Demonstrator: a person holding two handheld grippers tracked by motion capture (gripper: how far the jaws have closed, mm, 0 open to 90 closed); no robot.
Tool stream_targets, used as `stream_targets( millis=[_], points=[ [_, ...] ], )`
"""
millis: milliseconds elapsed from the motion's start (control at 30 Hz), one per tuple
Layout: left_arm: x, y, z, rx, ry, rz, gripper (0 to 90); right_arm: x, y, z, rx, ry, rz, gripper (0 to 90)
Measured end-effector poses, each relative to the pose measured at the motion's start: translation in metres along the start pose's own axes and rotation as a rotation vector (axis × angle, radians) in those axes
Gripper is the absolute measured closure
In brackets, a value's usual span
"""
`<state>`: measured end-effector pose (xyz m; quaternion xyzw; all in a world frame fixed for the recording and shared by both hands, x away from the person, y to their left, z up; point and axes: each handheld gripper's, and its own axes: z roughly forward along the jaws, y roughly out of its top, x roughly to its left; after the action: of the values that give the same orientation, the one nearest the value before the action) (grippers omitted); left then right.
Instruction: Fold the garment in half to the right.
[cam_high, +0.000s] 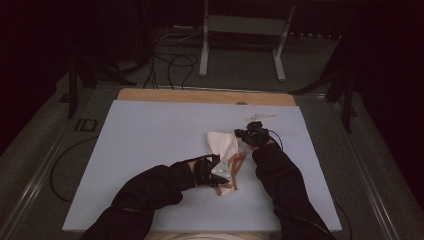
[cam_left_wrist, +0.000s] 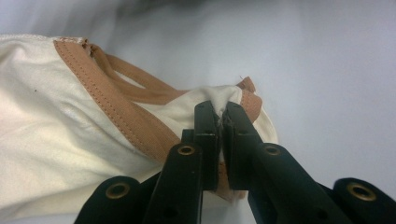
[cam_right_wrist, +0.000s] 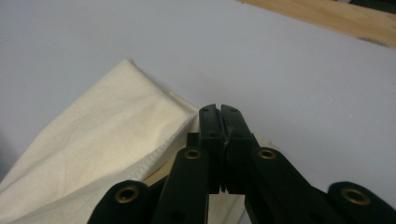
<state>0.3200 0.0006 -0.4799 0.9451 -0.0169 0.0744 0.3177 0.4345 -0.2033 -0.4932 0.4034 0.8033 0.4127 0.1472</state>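
Cream canvas with tan trim fills our nearest sight: our left gripper (cam_left_wrist: 220, 116) pinches the hemmed mouth edge of the tote bag (cam_left_wrist: 70, 135), its jaws clamped on a fold of cloth beside the tan handles (cam_left_wrist: 140, 86). In the high view the bag (cam_high: 222, 145) lies on the pale blue mat (cam_high: 150, 150) between our hands. Farther on, our right gripper (cam_right_wrist: 220, 114) clamps the bag's plain far end (cam_right_wrist: 107, 121), jaws pressed together. Beyond runs the table's wooden edge (cam_high: 200, 96).
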Motion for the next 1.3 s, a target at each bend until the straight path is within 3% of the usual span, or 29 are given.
stream_targets(
  millis=[400, 767, 1300],
  points=[
    [0.003, 0.001, 0.013, 0.006, -0.004, -0.028, 86.2, -0.009, -0.009, 0.009, 0.009, -0.011, 0.02, 88.7],
    [0.004, -0.002, 0.024, 0.008, -0.027, -0.061, 85.0, -0.012, -0.022, 0.026, 0.055, -0.016, 0.032, 88.4],
    [0.005, -0.004, 0.026, 0.002, -0.043, -0.078, 80.2, -0.012, -0.021, 0.025, 0.063, -0.02, 0.036, 83.2]
  ],
)
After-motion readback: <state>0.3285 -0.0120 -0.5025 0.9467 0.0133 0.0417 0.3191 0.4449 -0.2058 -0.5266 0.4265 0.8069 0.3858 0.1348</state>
